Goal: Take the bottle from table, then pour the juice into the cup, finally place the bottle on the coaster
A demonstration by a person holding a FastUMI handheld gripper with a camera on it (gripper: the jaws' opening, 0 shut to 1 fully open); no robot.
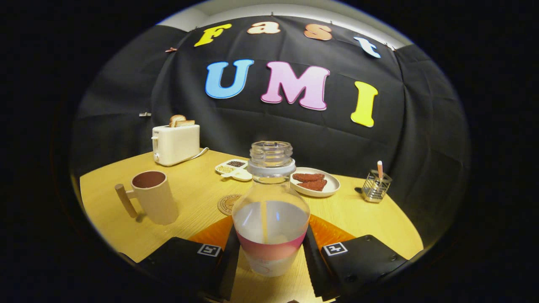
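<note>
1. the bottle (270, 210) is seen upright between the two fingers of the gripper (270, 252), its cap off and its clear body part filled with a pale liquid above a pink label band.
2. the black fingers (229, 256) are set close against the bottle's lower sides, one on each flank; contact appears to be made on both, so the bottle is taken as grasped.
3. whether the bottle's base rests on the wooden table (193, 193) or is lifted just clear of it cannot be told.
4. the cup (152, 195), a beige mug with a wooden handle, is seen standing on the table ahead and to the left of the fingers, well apart from the bottle.
5. the round coaster (228, 204) is found just beyond the bottle, slightly to its left, partly hidden by it.
6. farther back, a white toaster (176, 144) with bread in it, a small divided dish (232, 167), a plate (315, 184) of reddish pieces and a wire holder (376, 185) are placed near the wall.
</note>
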